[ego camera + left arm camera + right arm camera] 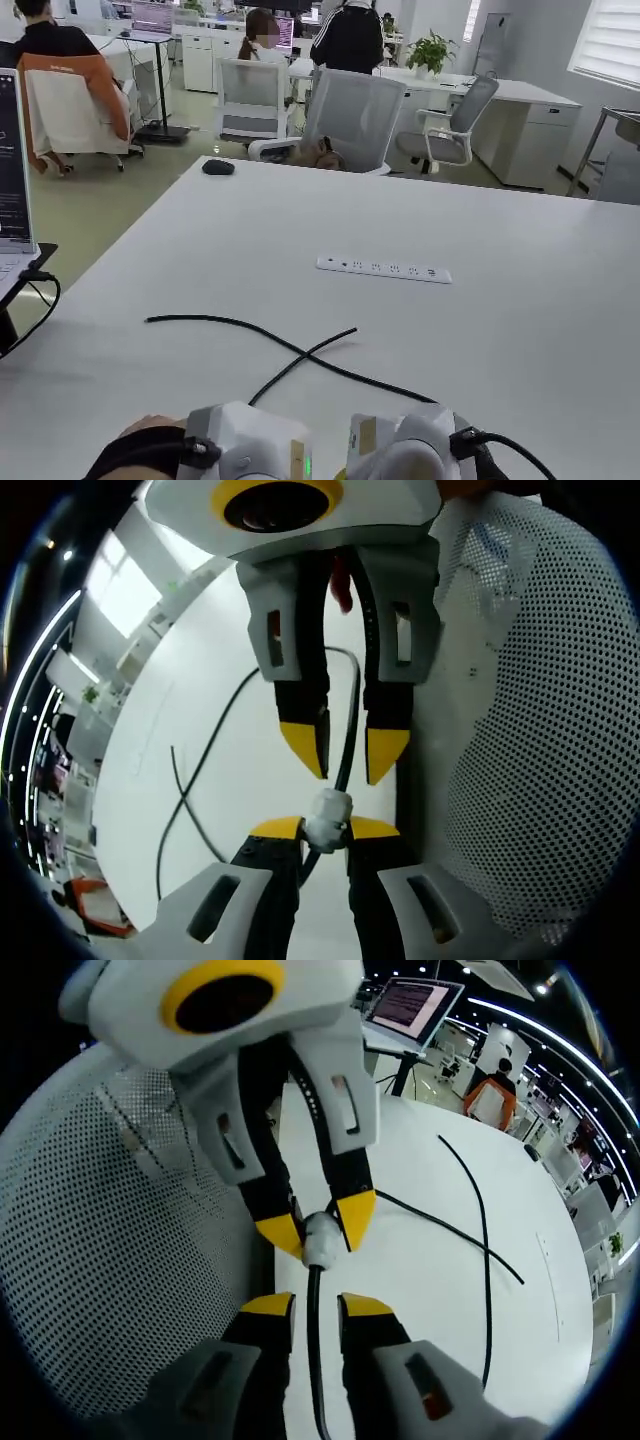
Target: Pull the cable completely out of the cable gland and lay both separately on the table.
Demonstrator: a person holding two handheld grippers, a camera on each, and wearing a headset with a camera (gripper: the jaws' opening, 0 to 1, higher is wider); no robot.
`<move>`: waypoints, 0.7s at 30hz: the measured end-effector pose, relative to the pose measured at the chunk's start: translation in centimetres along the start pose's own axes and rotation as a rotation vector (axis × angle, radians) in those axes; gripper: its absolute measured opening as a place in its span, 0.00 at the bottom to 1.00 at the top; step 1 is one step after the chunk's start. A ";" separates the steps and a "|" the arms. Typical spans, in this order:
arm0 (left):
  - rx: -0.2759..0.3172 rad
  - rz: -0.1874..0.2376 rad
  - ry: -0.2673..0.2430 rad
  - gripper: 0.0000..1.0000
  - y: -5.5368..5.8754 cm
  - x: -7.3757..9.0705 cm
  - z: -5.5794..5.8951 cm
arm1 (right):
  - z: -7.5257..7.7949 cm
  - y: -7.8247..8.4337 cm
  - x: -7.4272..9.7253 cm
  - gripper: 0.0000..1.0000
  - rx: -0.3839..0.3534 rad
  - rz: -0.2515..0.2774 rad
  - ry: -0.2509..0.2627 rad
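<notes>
The two grippers face each other tip to tip, close to my body. My left gripper (pixel 325 830) is shut on the white cable gland (pixel 328 818), which sits between its yellow tips. The black cable (pixel 348 730) leaves the gland and runs between the fingers of my right gripper (pixel 345 752). In the right gripper view, my right gripper (pixel 316 1308) stands narrowly open, with the cable (pixel 315 1340) between its jaws and a gap on both sides. The left gripper (pixel 318 1222) holds the gland (pixel 320 1242) just beyond. The cable's loose length (pixel 300 350) crosses itself on the white table (pixel 520 330).
A white power strip (pixel 384 269) lies mid-table and a dark mouse (pixel 218 167) at the far edge. A laptop (pixel 12 180) on a stand is at the left. White mesh (pixel 530 730) lies close beside the grippers. Office chairs (pixel 352 120) and people are beyond.
</notes>
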State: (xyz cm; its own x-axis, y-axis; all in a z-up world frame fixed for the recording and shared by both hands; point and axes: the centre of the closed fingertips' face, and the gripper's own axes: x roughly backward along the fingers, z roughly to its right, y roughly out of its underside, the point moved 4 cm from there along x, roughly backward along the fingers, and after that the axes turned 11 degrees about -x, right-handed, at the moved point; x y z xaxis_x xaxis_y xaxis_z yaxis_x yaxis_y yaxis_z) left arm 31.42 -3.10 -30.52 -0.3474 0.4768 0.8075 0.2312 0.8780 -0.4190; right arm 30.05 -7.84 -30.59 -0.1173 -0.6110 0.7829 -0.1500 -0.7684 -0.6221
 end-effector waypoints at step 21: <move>0.020 -0.014 -0.008 0.17 0.4 -0.2 -0.4 | 1.4 3.9 -0.4 0.03 0.005 -0.239 0.087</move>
State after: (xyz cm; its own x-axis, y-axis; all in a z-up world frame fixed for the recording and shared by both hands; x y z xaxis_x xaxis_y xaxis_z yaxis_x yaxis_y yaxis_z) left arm 31.95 -2.87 -30.65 -0.3580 0.4646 0.8099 0.2077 0.8853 -0.4161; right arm 30.90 -10.88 -33.29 -0.1628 -0.3937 0.9047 -0.1788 -0.8900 -0.4195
